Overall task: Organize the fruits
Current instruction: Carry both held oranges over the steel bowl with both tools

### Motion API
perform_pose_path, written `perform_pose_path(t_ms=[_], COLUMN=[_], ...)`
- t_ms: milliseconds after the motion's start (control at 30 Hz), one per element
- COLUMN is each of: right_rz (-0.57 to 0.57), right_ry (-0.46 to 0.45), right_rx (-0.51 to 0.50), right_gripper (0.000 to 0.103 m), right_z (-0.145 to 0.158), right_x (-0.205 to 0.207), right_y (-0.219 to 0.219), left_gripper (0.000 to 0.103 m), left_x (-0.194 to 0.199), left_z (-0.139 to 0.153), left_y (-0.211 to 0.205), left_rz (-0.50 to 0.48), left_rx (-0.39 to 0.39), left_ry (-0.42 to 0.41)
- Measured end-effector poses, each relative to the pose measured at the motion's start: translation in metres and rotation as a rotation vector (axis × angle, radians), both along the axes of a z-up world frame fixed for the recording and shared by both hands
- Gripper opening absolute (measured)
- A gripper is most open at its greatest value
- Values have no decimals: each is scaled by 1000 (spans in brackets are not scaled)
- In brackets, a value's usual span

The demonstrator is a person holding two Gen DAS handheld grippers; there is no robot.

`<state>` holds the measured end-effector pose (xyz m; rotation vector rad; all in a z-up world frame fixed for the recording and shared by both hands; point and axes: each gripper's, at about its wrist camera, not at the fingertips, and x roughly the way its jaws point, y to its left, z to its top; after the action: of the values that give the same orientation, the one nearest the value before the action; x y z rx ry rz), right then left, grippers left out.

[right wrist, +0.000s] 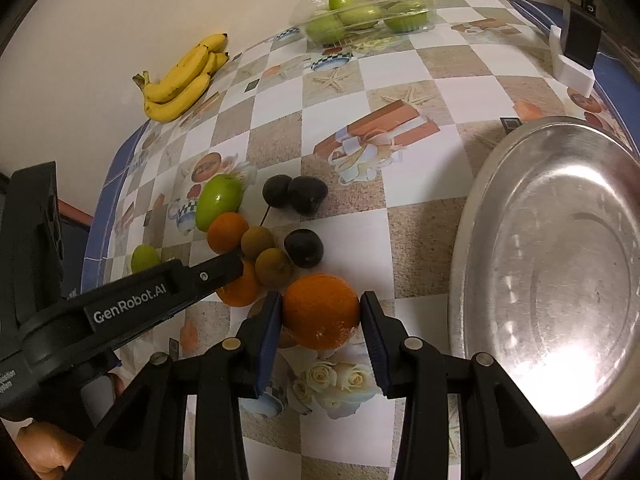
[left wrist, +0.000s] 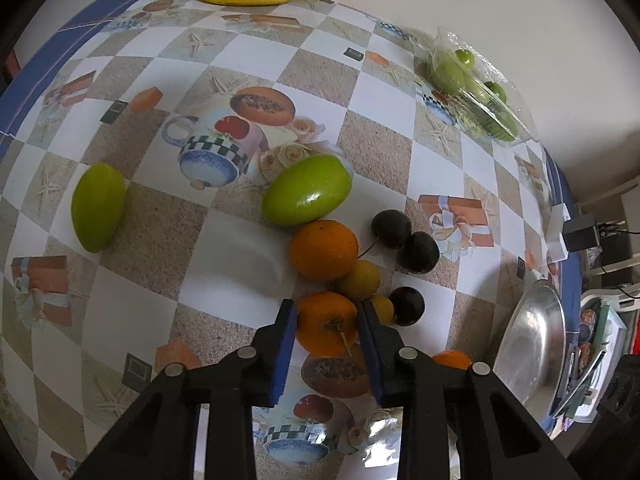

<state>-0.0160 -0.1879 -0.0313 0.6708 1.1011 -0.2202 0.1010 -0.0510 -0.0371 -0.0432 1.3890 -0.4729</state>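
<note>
While both tongs are clamped on fruit, each holds its own orange: the left gripper (left wrist: 327,316) presses its blue pads against the sides of a small round orange with a green stem (left wrist: 326,328), and the right gripper (right wrist: 321,312) squeezes a larger round orange with dimpled peel (right wrist: 321,310). Both fruits look firm, fairly light and a little slick, so a hold across the widest middle, as here, should keep them from rolling out. In the left wrist view the stemmed orange sits at twelve o'clock from the tongs, wedged beside small yellow-brown fruits (left wrist: 359,280) and dark plums (left wrist: 407,305). In the right wrist view the broad shiny steel plate (right wrist: 480,208) lies at three o'clock of the held orange, likely its destination.
</note>
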Motion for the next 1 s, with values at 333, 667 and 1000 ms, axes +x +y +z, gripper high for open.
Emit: perform_pose_path(t_ms=[333,667,1000], right_rz=[6,4,-13], right_ry=[-1,-9,-40], right_rx=[3,5,4], right_gripper=[41,41,41], right_z=[1,2,15], right_x=[-1,-2,-7], right_y=[1,0,-4], left_gripper=[39,37,37], left_x=[0,-3,-3], left_z=[-4,-2,31], left_y=[0,-1,8], left_rz=[5,8,37], left_rx=[-4,-9,-66], left_ry=[15,19,-50])
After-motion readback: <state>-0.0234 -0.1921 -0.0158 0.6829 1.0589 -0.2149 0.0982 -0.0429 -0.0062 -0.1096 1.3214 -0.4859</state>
